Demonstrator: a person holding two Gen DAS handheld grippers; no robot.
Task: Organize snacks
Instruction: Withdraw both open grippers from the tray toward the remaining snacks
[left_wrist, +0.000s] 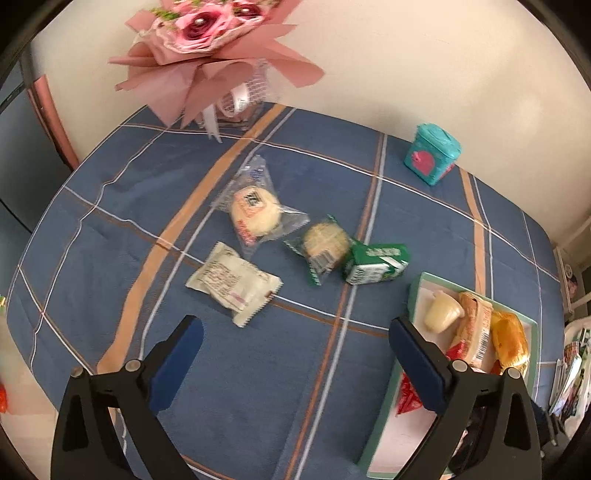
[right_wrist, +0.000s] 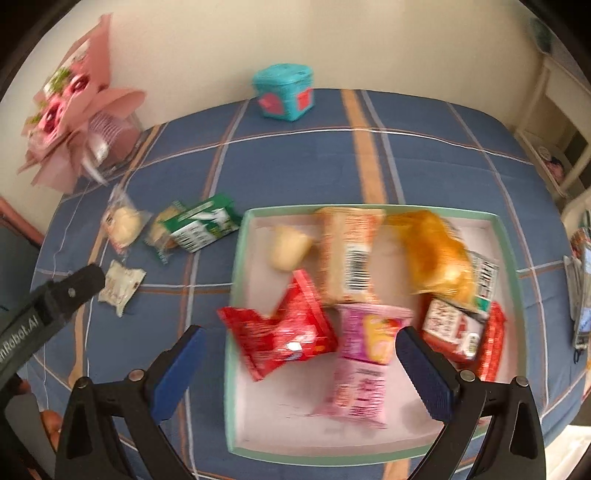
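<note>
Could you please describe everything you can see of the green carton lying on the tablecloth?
The green carton is a small box-shaped pack, apparently printed card, green with white panels and lettering too blurred to read. It lies tipped on its side on the blue checked tablecloth, outside the tray and just off its left wall. A round cake in a green-edged wrapper rests against it. No tongs touch it.

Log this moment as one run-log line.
left gripper open, empty | right gripper open, empty, over tray | four snacks loose on tablecloth
</note>
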